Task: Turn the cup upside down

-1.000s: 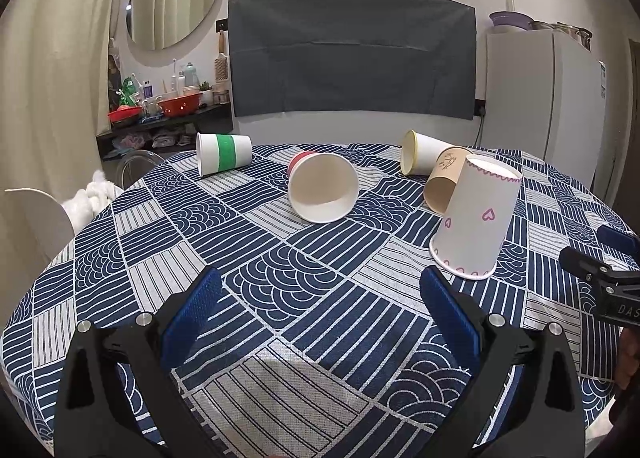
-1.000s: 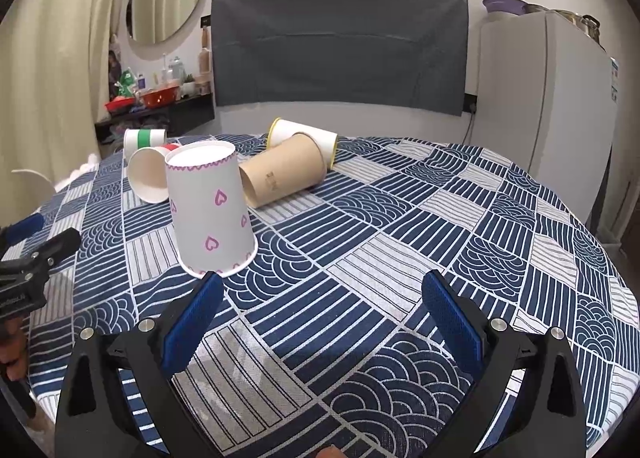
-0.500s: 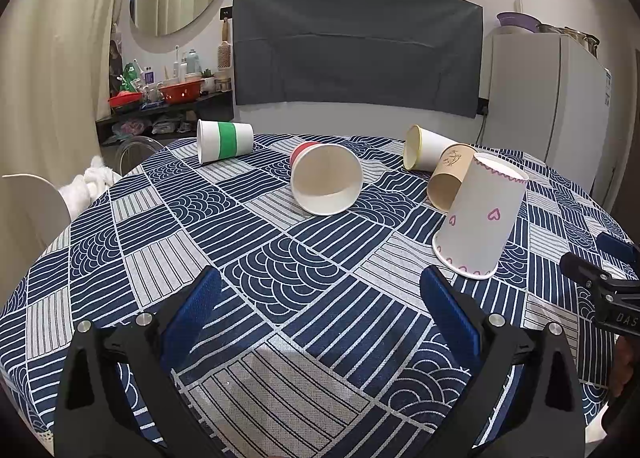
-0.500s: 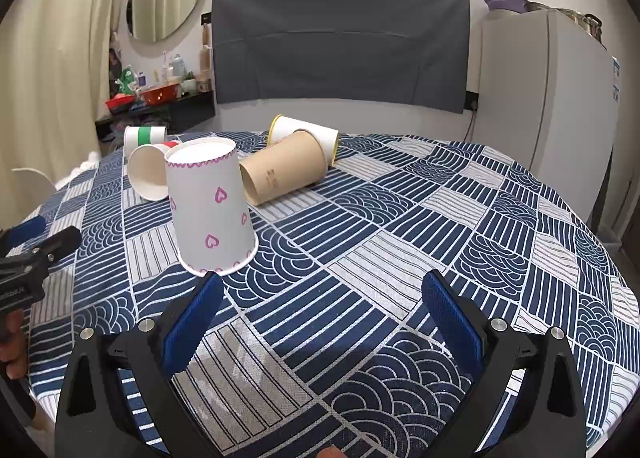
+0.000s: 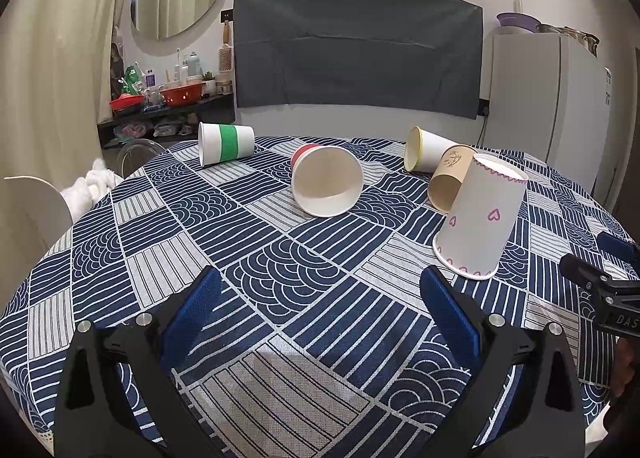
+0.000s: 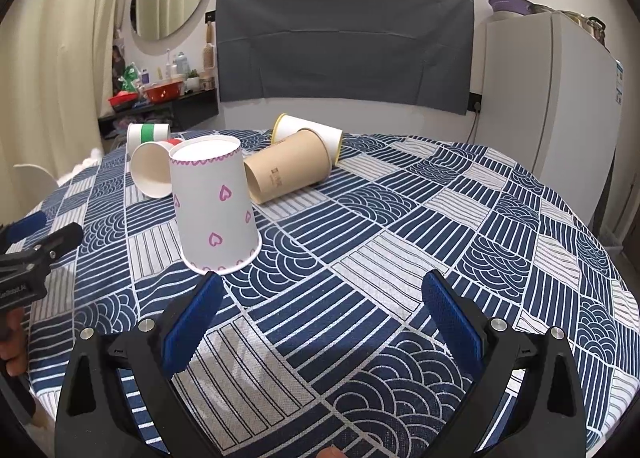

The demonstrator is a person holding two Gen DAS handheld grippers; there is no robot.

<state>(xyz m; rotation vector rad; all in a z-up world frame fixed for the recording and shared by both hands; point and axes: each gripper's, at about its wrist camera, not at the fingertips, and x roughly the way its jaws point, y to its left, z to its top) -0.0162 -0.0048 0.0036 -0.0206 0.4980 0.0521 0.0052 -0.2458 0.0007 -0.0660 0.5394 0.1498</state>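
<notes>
Both tools, left [image 5: 320, 312] and right [image 6: 322, 312], hover released and empty. The heart cup [image 6: 214, 210] stands inverted on the surface [image 6: 400, 258] (seemingly done); next, approach a lying cup [image 5: 327, 186].

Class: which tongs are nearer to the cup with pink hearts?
Right. The right tongs sit just in front of the heart cup, slightly to its right; the left tongs are farther, off to its left.

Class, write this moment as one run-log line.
left claw: open, empty | right claw: open, empty | heart cup: upside down on table | four cups: on their sides
</notes>
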